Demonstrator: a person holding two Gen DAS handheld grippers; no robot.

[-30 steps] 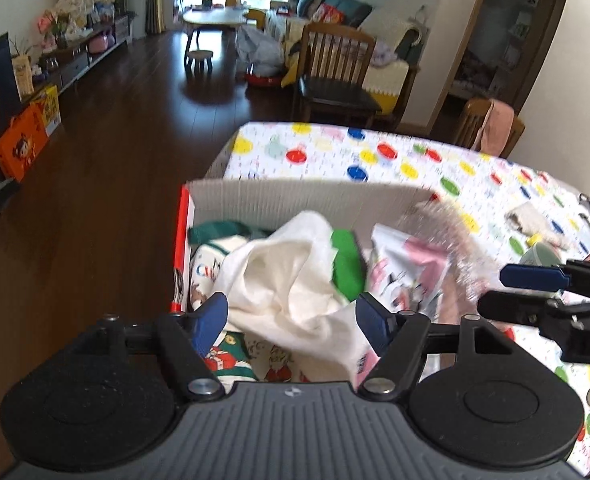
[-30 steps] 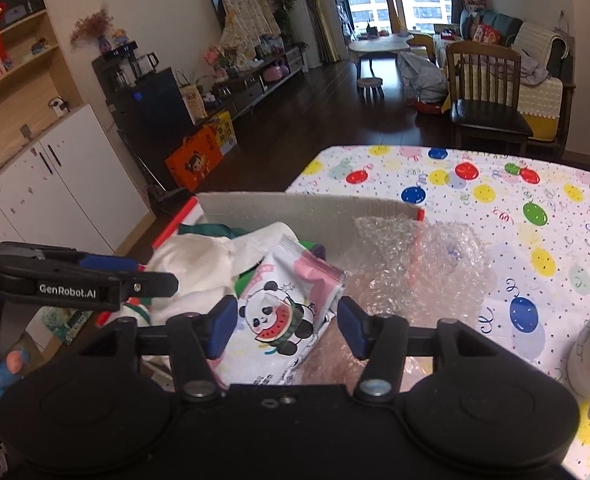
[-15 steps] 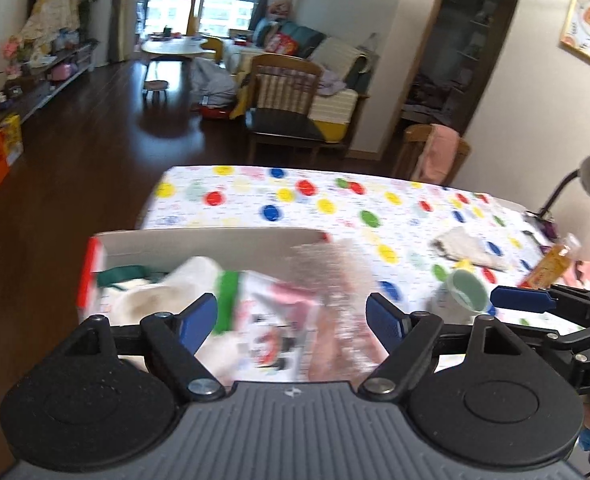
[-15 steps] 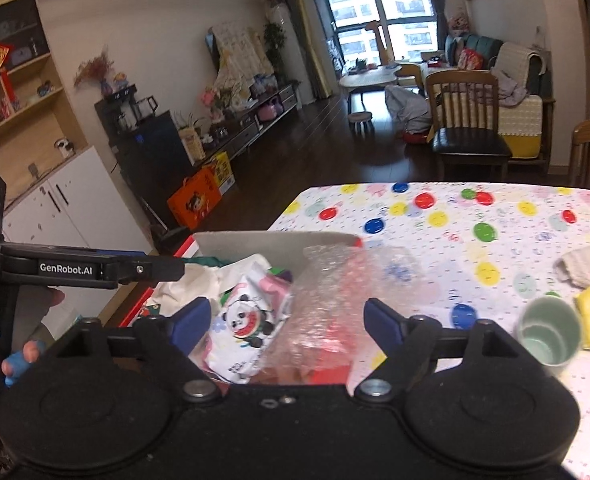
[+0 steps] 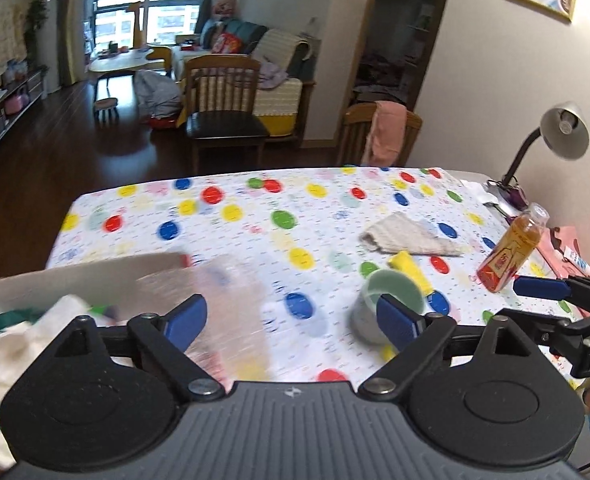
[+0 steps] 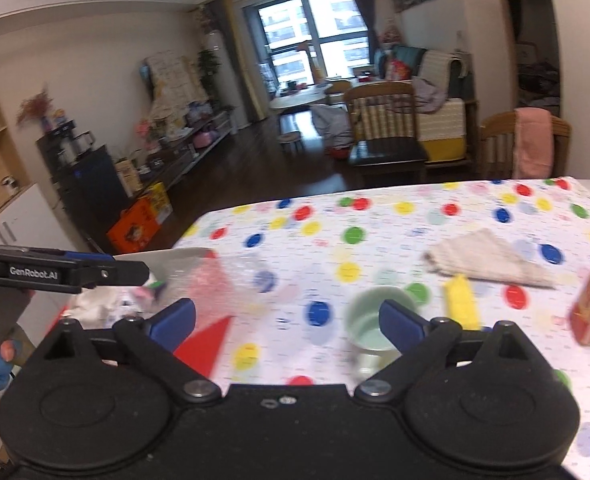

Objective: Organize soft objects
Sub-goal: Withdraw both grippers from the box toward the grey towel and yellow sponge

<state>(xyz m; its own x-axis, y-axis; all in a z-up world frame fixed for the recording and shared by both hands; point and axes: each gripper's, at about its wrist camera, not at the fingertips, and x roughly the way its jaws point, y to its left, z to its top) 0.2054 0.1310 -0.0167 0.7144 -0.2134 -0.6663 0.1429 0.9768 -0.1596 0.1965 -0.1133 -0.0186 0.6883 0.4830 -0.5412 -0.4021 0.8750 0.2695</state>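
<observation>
Left tool [image 5: 291, 322]: blue pads spread wide and opening further, nothing pinched between them. Right tool [image 6: 287, 322]: likewise spread and opening, empty.

On the worktop [image 5: 231, 200], under a white cloth with coloured dots:
- Cardboard box [image 5: 83, 270] at the near left corner, holding a white cloth [image 5: 19, 340] and other soft things, blurred.
- Sheet of bubble wrap [image 5: 231, 292] draped over the box's right end, partly behind the left tool's left pad; too smeared to tell whether wholly inside the box.
- Pale green cup [image 5: 391, 292] upright, just behind the left tool's right pad; in the right wrist view seen between that tool's pads but not touched [image 6: 371, 320].
- Yellow sponge-like block [image 5: 409, 266] touching or just beside the cup's far side.
- Beige folded towel [image 5: 407, 236] lying flat further back, apart from the cup.
- Bottle of amber drink [image 5: 511, 256] tilted, near the right edge.
- Grey desk lamp [image 5: 563, 130] at the far right corner.

Wooden chair [image 5: 227, 120] beyond the worktop; second chair [image 5: 383, 132] draped with a pink towel.
</observation>
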